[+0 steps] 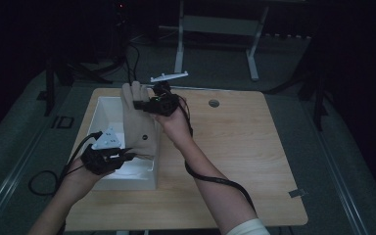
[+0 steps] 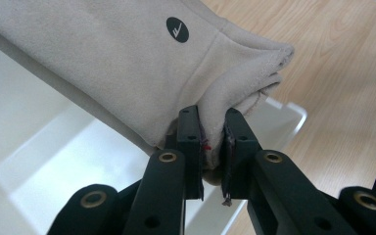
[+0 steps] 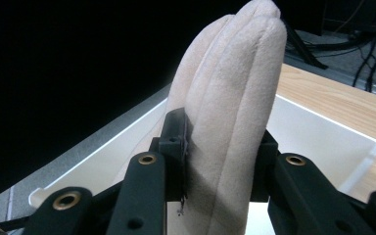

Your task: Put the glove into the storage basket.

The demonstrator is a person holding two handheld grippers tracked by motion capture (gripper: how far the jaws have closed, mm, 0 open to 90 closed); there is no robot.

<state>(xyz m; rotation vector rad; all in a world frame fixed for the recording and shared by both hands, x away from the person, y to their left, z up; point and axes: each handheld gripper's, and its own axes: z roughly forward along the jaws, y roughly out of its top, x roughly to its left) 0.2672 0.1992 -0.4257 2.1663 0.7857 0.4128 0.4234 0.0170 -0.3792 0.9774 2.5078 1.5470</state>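
A beige suede-like fabric glove (image 1: 138,117) with a small round black logo patch is held stretched in the air between both grippers, above the white rectangular plastic bin (image 1: 105,111) that stands on the left part of the light wooden desk (image 1: 245,147). The left gripper (image 1: 125,155) is clamped on the glove's cuff edge, its jaws pinching the folded fabric. The right gripper (image 1: 142,104) is closed around the glove's finger end, which stands upright between its jaws.

small black round logo on glove (image 2: 177,30), mark perhaps a tick, unreadable
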